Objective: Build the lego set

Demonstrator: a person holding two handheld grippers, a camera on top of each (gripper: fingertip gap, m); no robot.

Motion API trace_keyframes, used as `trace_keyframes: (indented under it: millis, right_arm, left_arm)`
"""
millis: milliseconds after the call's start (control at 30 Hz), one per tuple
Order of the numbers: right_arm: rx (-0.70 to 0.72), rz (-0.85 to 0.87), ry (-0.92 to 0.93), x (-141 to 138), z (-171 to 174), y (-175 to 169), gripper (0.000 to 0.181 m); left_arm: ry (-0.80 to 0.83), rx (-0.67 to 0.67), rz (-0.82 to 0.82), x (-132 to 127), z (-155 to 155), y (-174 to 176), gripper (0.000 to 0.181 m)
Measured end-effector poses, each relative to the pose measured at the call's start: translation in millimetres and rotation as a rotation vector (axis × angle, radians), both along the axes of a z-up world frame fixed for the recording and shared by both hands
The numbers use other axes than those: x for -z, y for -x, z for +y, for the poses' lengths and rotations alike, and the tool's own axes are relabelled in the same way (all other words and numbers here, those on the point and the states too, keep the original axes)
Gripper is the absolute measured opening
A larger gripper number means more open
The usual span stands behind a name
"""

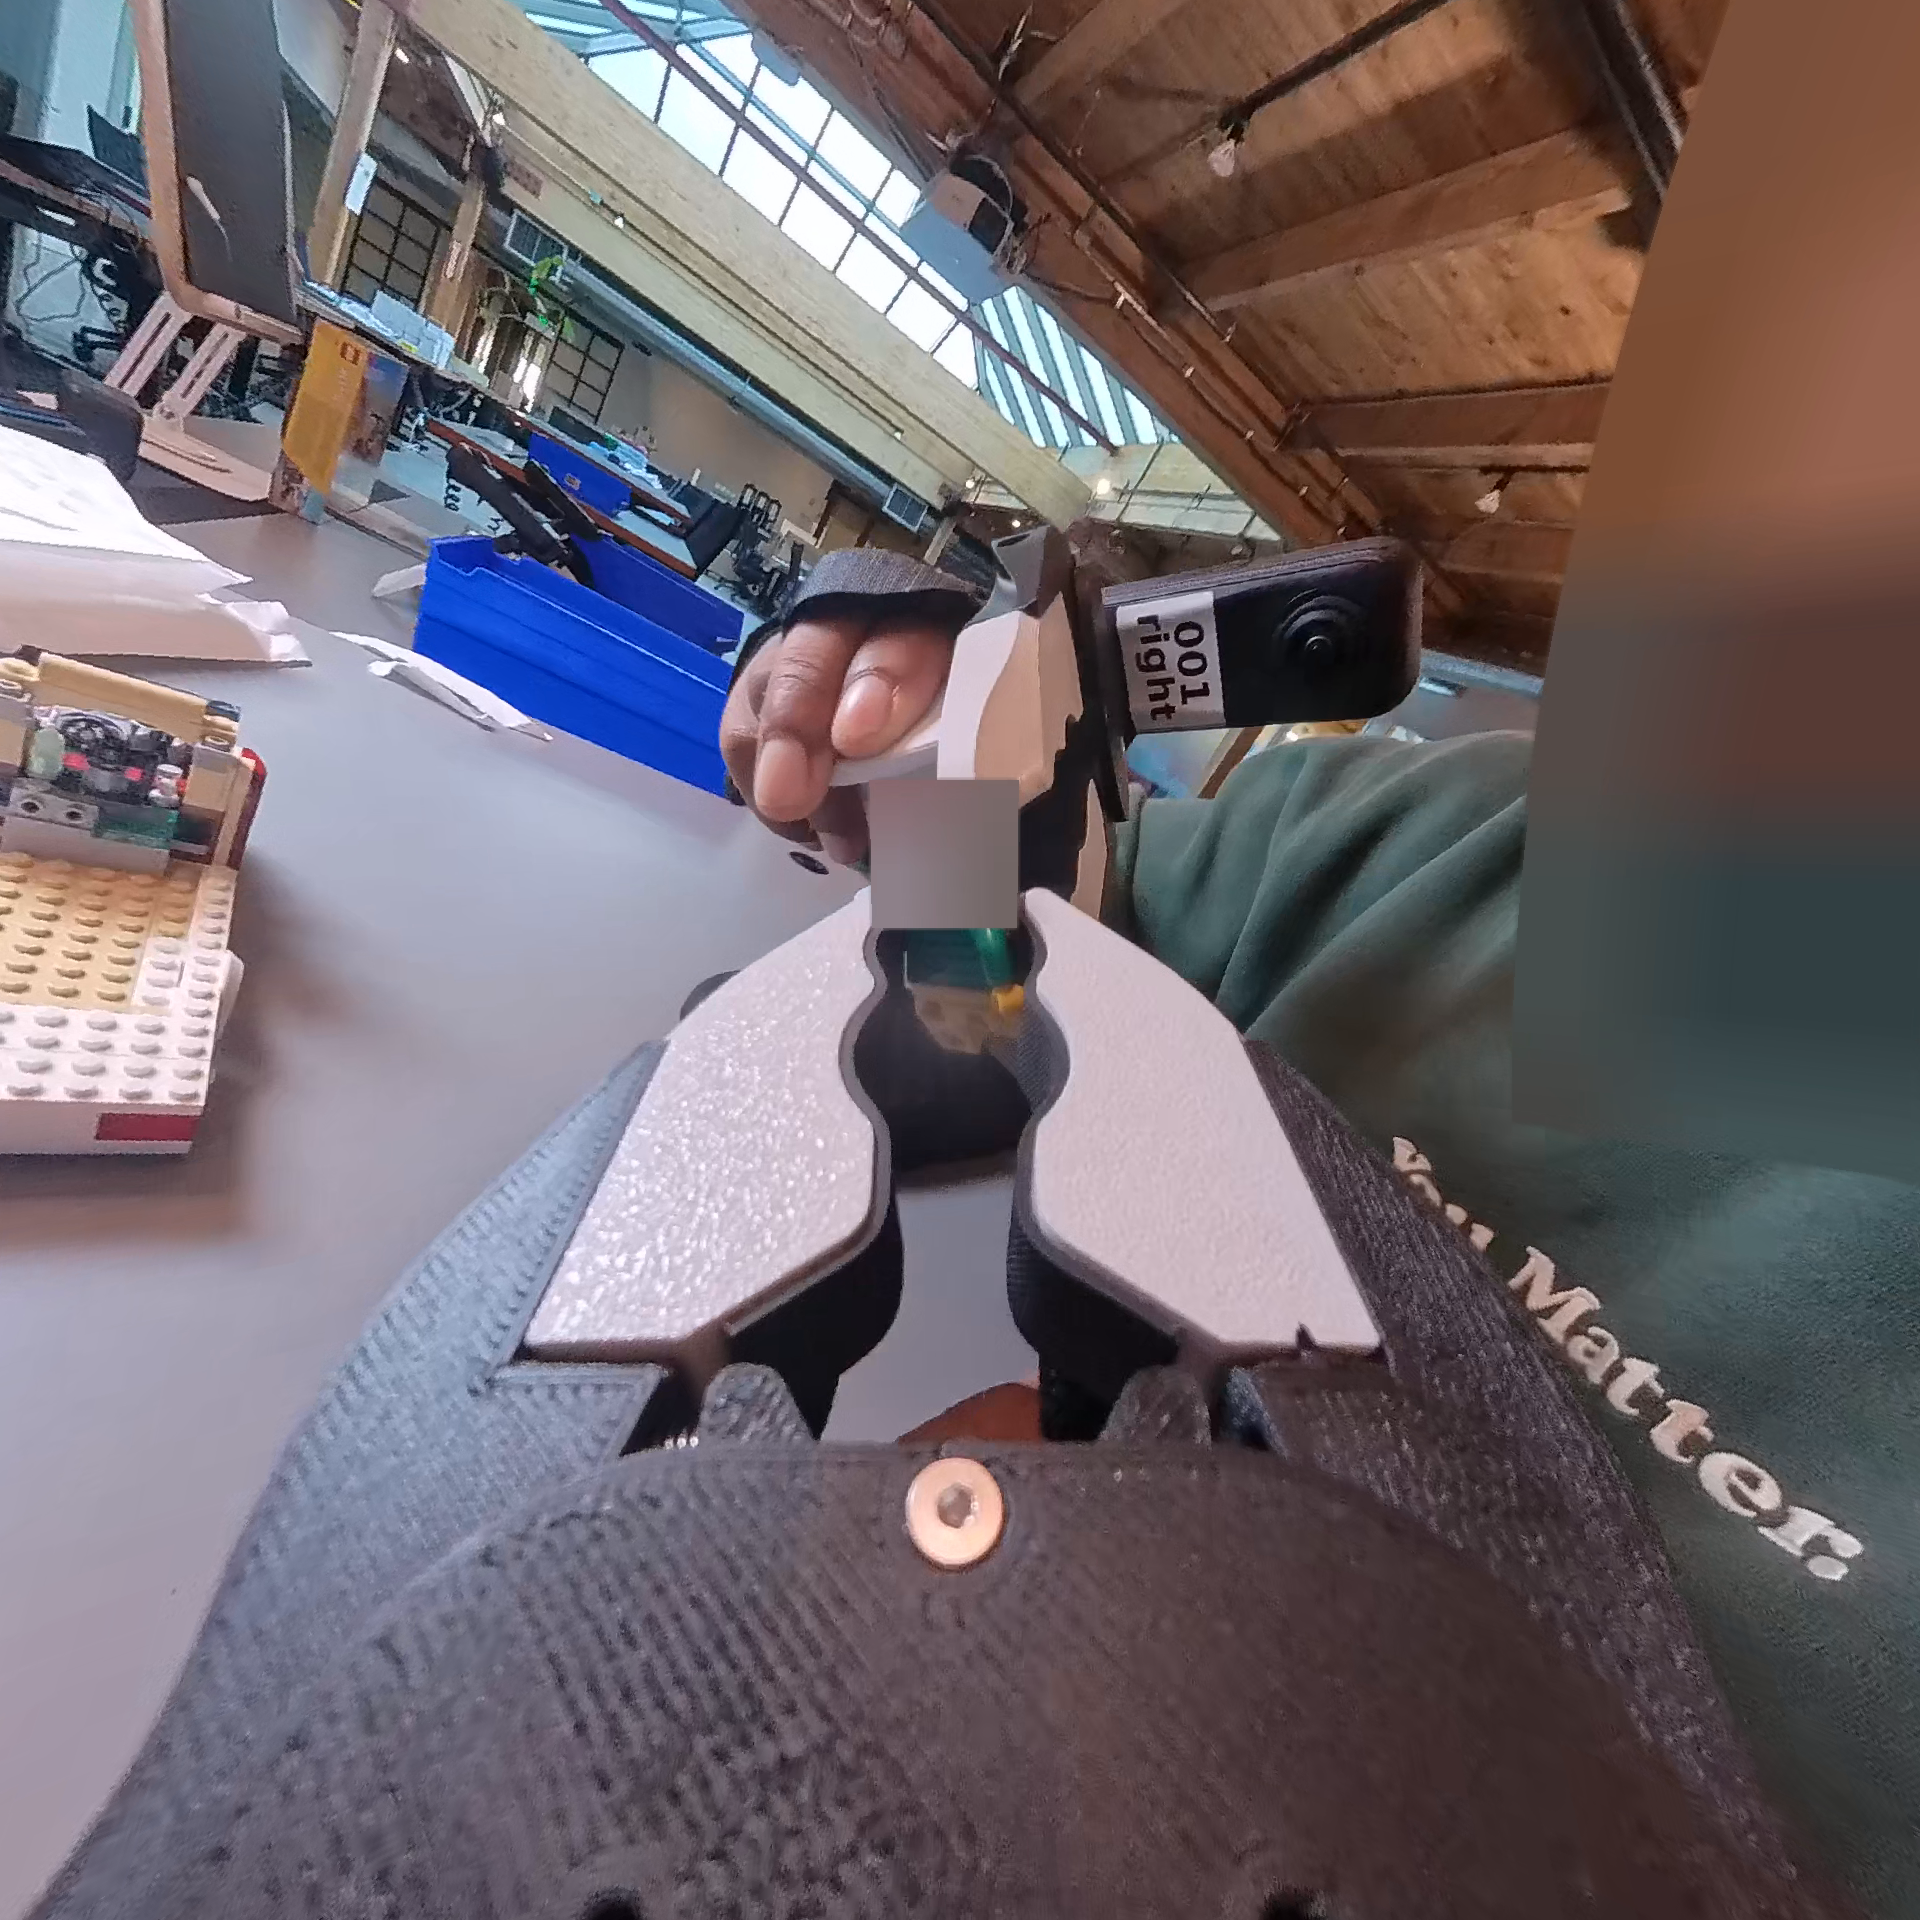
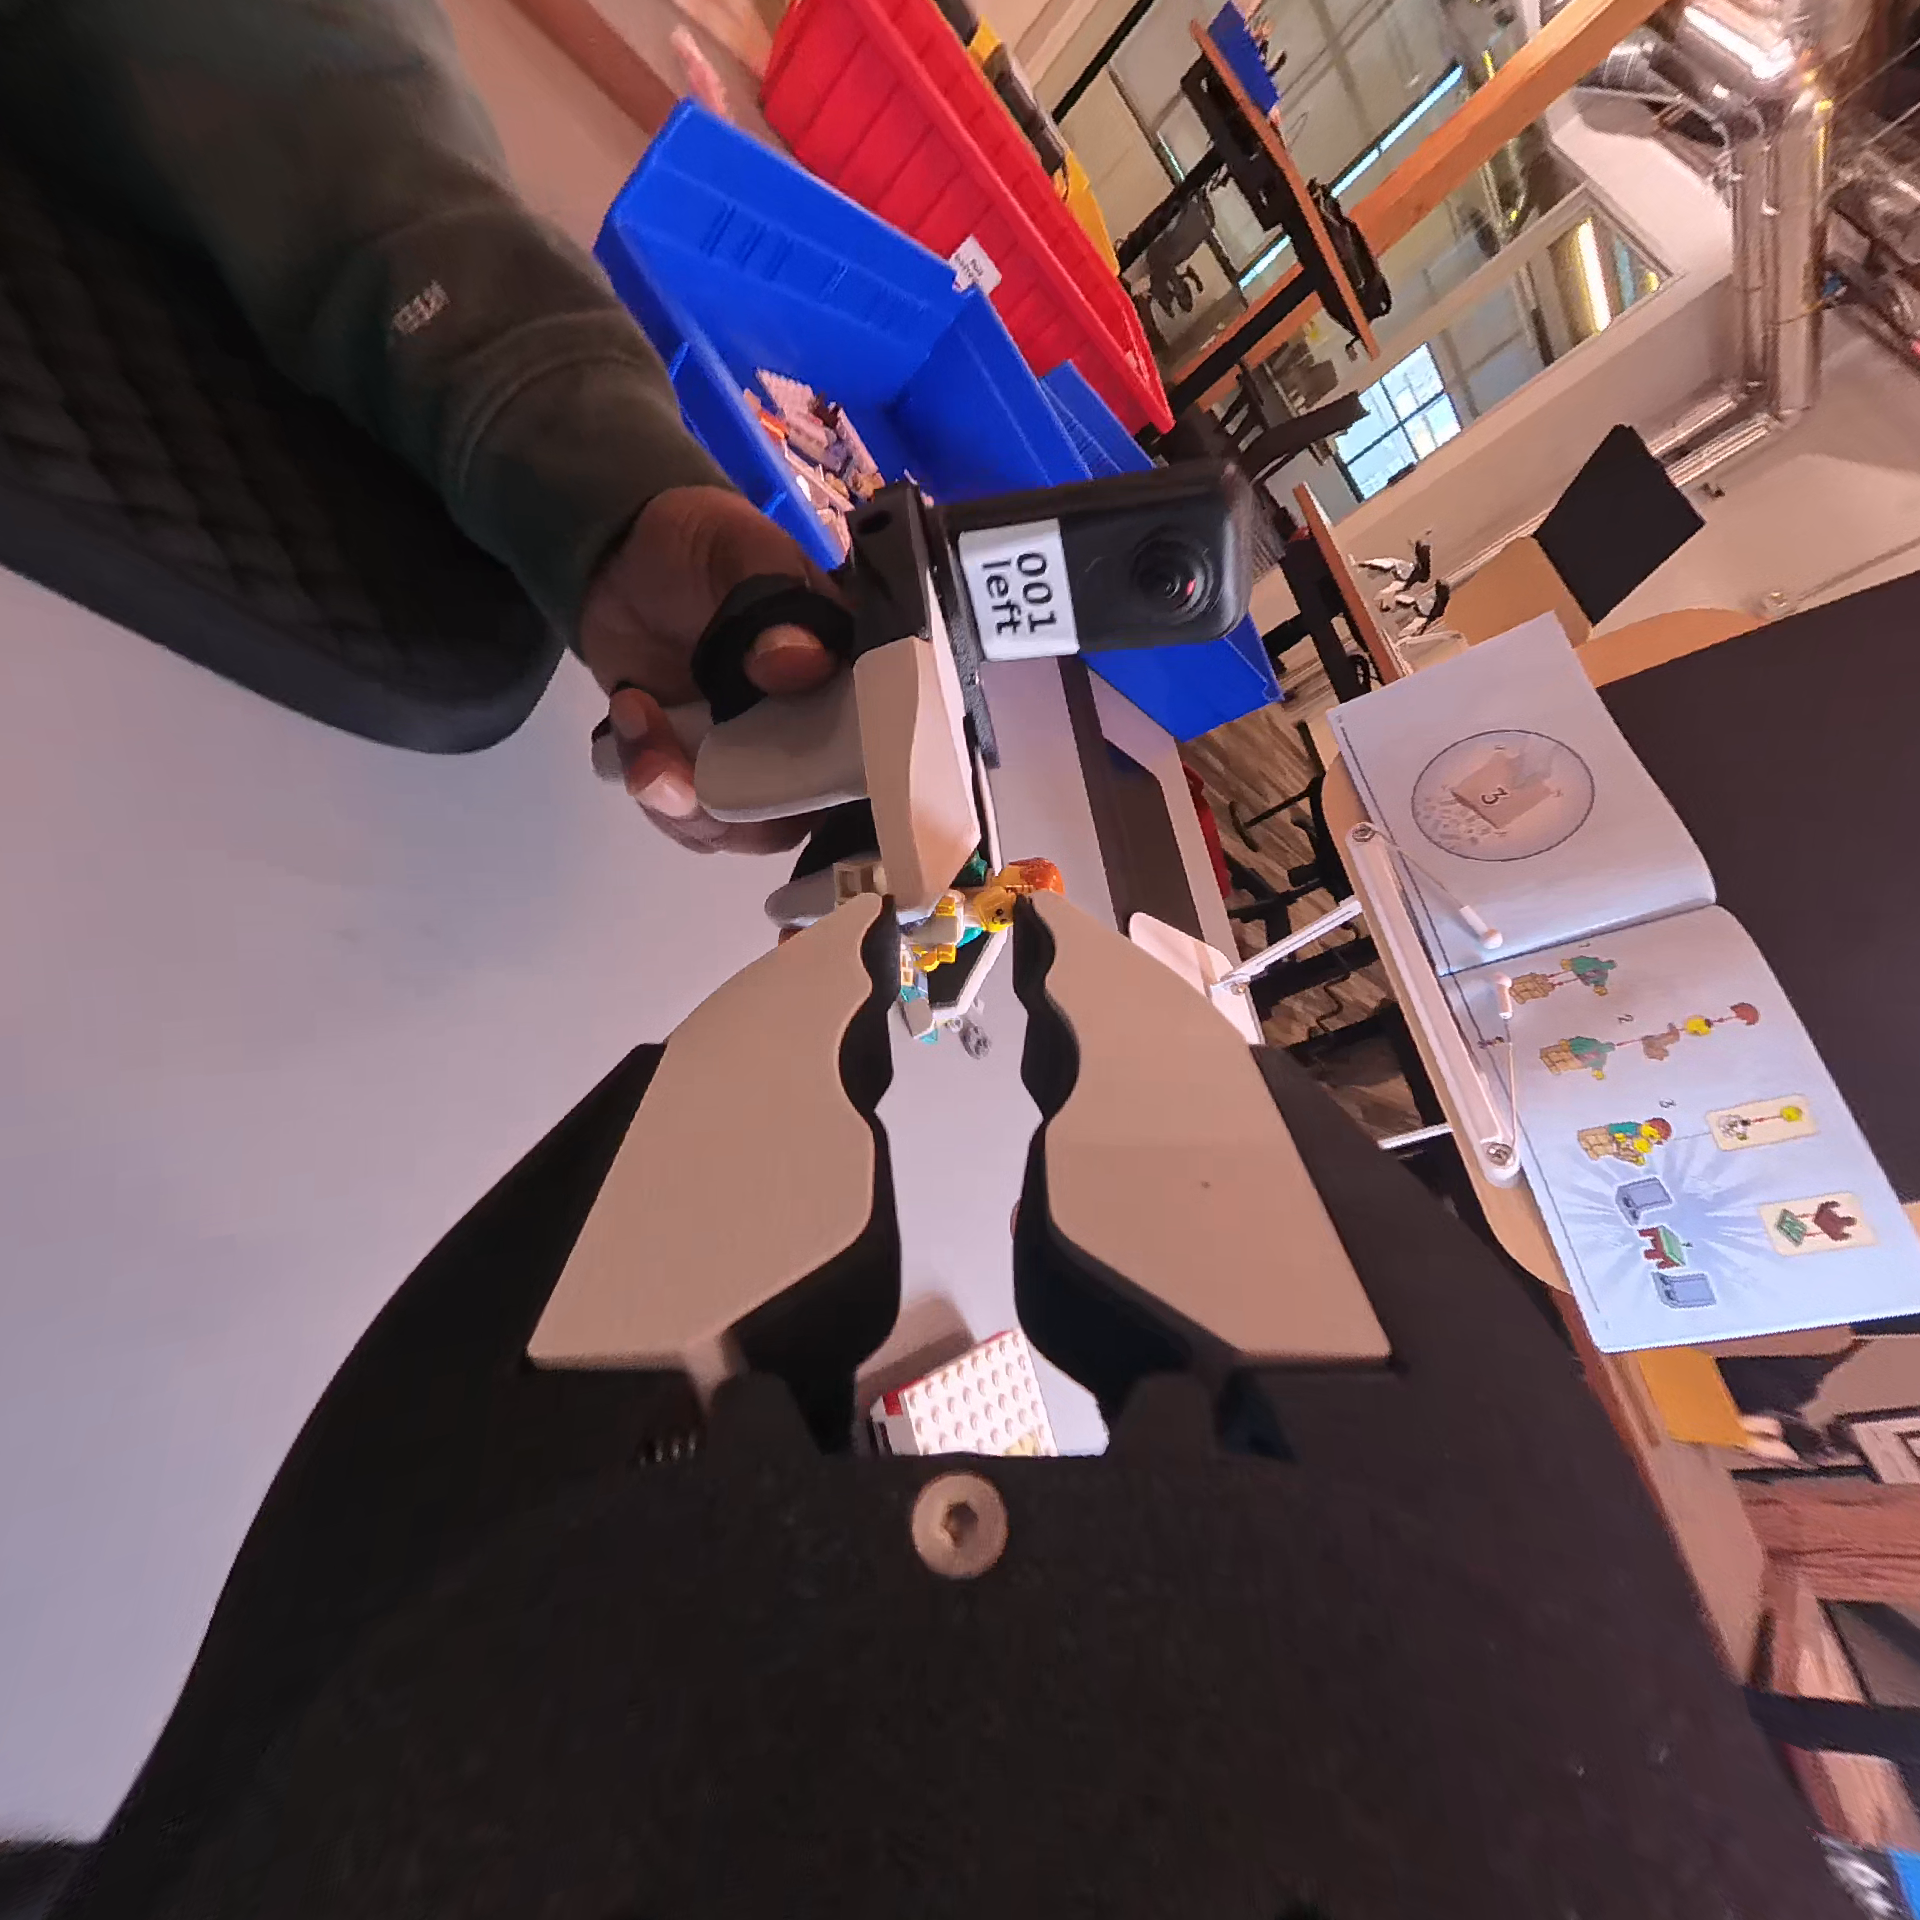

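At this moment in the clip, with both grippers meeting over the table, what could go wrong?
1. The left gripper and right gripper crowd one small minifigure assembly; how firmly either holds it cannot be told, so it could slip to the table.
2. Pressing parts together in mid-air may pop small pieces loose.
3. The partial build lies close beside the left gripper; a swing could knock it.

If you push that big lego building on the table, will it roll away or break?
Probably no rolling: the lego build sits flat on wide studded plates. It would likely slide on the smooth grey table. The small pieces stacked on top might pop off if knocked.
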State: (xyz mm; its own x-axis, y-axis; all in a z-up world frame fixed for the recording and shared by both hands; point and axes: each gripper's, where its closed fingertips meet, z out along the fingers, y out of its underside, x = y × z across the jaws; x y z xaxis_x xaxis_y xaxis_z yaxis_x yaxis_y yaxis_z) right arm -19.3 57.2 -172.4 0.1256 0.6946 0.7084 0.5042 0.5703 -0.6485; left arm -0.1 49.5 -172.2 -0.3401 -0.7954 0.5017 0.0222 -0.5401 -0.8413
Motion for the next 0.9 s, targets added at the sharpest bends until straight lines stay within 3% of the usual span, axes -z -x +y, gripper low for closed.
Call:
trace_keyframes:
  millis: [233, 400, 900]
  right_arm:
    - [-0.004, 0.050, 0.041, -11.7, 1.5, 5.8, 0.021]
    - [-0.002, 0.098, 0.070, -17.9, 1.6, 8.5, 0.021]
    - [0.020, 0.091, 0.044, -16.1, 3.8, 7.4, 0.019]
  left_arm:
    - [0.122, 0.031, -0.110, -12.7, 1.4, 5.9, 0.019]
    - [0.121, 0.018, -0.154, -19.3, 1.2, 9.3, 0.019]
    - [0.145, 0.019, -0.153, -18.4, 2.6, 10.9, 0.019]
